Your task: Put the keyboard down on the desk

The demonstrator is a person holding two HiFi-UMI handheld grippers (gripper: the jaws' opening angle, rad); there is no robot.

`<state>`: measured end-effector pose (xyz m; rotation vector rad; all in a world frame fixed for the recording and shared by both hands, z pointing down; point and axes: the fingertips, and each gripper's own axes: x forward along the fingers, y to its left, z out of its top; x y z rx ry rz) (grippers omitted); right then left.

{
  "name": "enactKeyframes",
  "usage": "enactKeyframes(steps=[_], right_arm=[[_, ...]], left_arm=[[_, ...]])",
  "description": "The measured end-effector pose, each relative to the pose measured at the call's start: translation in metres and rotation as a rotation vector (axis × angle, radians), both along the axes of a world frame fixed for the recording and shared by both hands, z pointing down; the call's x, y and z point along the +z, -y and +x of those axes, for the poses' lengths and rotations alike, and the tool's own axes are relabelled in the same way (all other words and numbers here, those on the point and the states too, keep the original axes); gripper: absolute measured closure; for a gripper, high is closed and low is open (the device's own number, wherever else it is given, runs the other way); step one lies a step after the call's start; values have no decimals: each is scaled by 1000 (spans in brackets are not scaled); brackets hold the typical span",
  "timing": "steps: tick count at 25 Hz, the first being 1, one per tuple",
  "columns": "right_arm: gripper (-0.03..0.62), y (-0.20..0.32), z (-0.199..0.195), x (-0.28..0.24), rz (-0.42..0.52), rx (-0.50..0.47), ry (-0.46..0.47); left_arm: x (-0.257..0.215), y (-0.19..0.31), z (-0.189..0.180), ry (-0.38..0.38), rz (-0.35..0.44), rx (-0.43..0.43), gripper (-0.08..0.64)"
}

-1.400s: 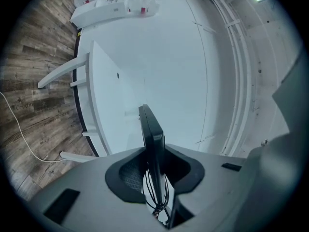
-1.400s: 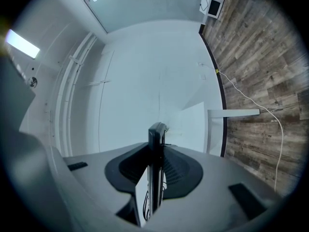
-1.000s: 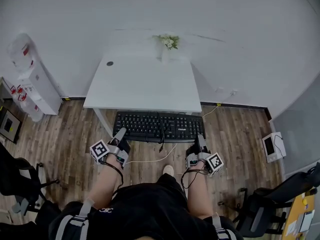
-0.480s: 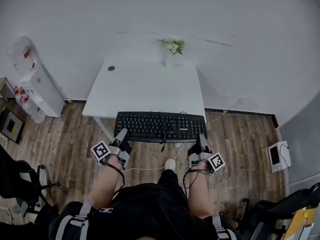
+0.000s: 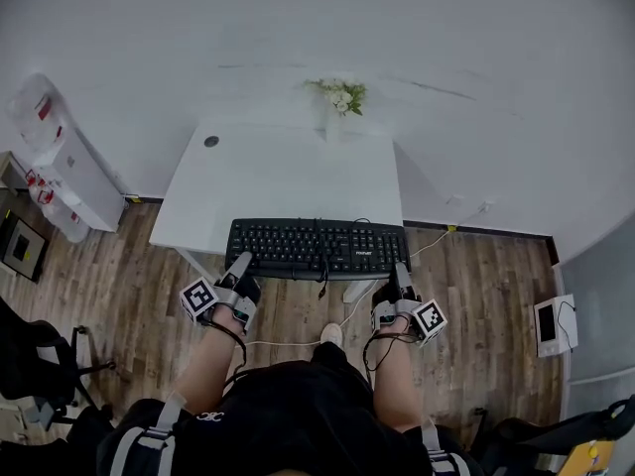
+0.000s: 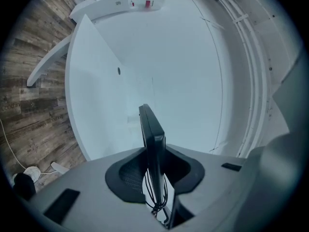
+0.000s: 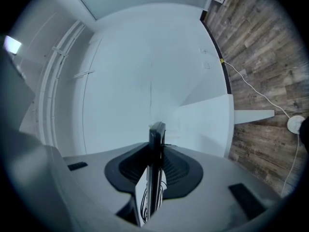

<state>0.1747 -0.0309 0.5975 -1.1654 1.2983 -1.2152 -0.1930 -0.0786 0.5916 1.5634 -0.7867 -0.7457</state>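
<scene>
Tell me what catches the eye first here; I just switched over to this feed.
The black keyboard stands out first, held over the near edge of the white desk. The left gripper is shut on its left end and the right gripper on its right end. Next come the flowers at the desk's far edge by the wall.

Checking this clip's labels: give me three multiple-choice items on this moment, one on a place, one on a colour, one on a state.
1. Where do the flowers stand? A on the floor; B at the desk's far edge; C on a chair.
2. The keyboard's colour? A white; B black; C red.
3. What holds the keyboard? A left gripper and right gripper together; B one only; C nothing.
Answers: B, they stand beside the wall; B, dark case and keys; A, each clamps its near edge.
</scene>
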Motion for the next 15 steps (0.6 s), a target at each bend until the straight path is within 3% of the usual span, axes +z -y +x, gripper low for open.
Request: enactKeyframes(steps=[15], right_arm=[[511,156,77,17,-57,-117,17]], left_arm=[[8,124,78,9,-46,-92,477]])
